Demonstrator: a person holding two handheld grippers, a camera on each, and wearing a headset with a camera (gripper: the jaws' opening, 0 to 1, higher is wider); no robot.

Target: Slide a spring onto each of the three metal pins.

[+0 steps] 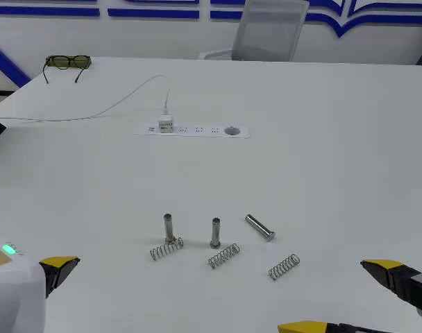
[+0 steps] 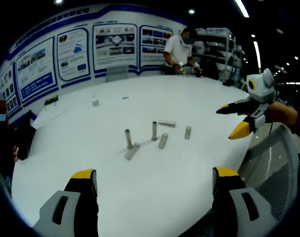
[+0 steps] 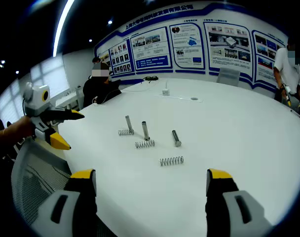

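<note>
The white worktop (image 1: pixel 322 173) holds three metal pins and three springs, all near the front edge. The left pin (image 1: pixel 168 227) stands up straight. The middle pin (image 1: pixel 216 232) stands up straight too, just beside it. The third pin (image 1: pixel 259 227) lies on its side to the right of them.

All three springs lie flat on the worktop, and none is on a pin yet. The left spring (image 1: pixel 166 248) lies right at the foot of the left pin. The middle spring (image 1: pixel 223 256) lies just in front of the middle pin. The right spring (image 1: pixel 284 266) lies apart from the others, in front of the third pin.

The left gripper (image 2: pixel 154 174) is above the near edge of the worktop. Its fingers (image 2: pixel 83 177) are spread wide and hold nothing. The right gripper (image 3: pixel 150 174) is on the other side, also back from the pins. Its fingers (image 3: pixel 216 177) are spread wide and hold nothing.

Farther back, a power strip (image 1: pixel 193 130) lies on the worktop with a white plug (image 1: pixel 166 125) in it. A pair of glasses (image 1: pixel 67 62) sits near the far left corner. A chair (image 1: pixel 270 31) stands behind the worktop
</note>
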